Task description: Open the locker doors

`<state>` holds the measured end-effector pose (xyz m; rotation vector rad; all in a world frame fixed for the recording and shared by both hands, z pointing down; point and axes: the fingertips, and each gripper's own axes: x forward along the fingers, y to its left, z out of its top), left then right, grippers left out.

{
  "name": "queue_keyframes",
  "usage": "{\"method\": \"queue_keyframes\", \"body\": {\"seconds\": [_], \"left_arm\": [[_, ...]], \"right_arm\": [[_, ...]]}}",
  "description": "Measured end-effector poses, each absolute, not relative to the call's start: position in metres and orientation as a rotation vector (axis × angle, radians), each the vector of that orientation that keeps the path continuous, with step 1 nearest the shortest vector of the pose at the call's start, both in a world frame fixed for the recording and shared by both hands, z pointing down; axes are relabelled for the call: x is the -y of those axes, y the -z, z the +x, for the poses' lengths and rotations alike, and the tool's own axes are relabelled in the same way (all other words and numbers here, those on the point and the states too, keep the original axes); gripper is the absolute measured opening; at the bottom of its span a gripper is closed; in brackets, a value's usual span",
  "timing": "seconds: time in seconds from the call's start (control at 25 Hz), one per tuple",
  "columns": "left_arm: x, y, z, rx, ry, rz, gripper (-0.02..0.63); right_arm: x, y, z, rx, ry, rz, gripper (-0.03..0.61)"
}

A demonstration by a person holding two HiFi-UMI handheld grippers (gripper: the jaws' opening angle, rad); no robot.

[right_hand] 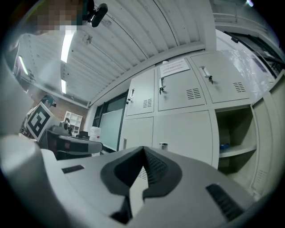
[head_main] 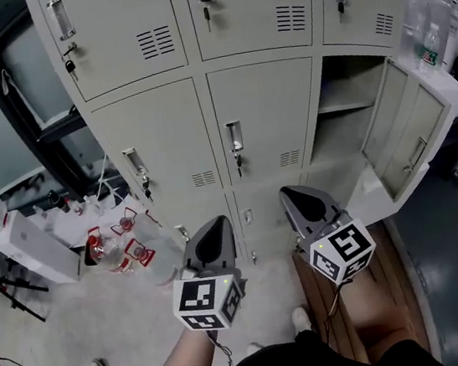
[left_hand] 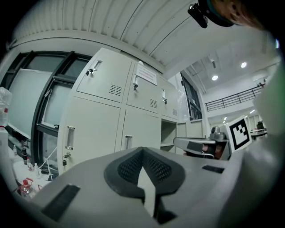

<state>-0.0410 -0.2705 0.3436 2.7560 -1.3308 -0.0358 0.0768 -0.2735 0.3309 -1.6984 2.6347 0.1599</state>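
We held both claws shut and empty, level in front of the lockers (head_main: 252, 14), apart from every door.

At far left some bottles (head_main: 107, 250) stood on the floor; our left gripper (head_main: 215, 222) had its jaws pressed together at the tips with nothing between them, as its own view showed (left_hand: 142, 149); above it the middle-row left door (head_main: 160, 141) was closed, a key in its lock; the centre door (head_main: 266, 113) beside it was closed too; our right gripper (head_main: 288, 192) was likewise fully closed on nothing (right_hand: 143, 148), below that centre door; at far right the open compartment (head_main: 346, 111) showed a shelf, its door (head_main: 408, 132) swung out to the right.
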Motion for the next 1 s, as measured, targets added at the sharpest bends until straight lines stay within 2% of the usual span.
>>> {"method": "queue_keyframes", "body": {"seconds": [0.48, 1.0], "left_arm": [[0.266, -0.353, -0.111, 1.366, 0.042, 2.728, 0.002], [0.292, -0.36, -0.103, 1.374, 0.035, 2.719, 0.002]], "right_arm": [[0.284, -0.348, 0.001, -2.673, -0.093, -1.715, 0.0], [0.329, -0.364, 0.0, -2.677, -0.019, -1.708, 0.001]]}}
